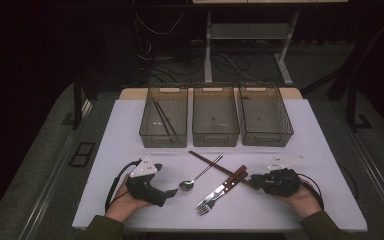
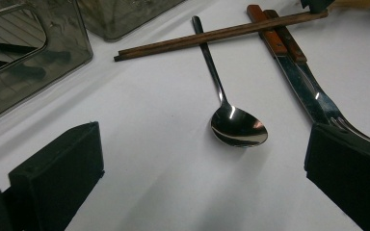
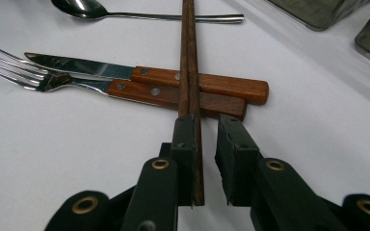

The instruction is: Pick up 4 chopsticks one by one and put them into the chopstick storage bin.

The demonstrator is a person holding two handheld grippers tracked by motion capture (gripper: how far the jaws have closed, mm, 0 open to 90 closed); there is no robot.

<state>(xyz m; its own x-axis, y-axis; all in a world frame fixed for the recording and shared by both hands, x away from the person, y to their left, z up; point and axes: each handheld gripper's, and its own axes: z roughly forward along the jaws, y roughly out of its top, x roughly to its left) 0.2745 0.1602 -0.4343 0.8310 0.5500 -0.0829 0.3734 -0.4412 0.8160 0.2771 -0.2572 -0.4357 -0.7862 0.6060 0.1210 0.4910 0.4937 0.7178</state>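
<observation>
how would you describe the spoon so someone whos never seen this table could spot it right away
Start at the three clear bins along the far side of the white table, then look at the cutlery lying in front of the middle one. The spoon is the leftmost piece: all bare metal with a round bowl, while the knife and fork have wooden handles.

Three clear bins [image 1: 215, 122] in a row, left one holding dark chopsticks [image 1: 164, 118] — white table [image 1: 130, 130].

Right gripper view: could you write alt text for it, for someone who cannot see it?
Two black jaws of the right tool rise from below with a pair of brown wooden chopsticks between them, against the left jaw with a gap to the right one. The chopsticks lie across the wooden handles of a knife and fork on the white table; a spoon lies beyond.
</observation>
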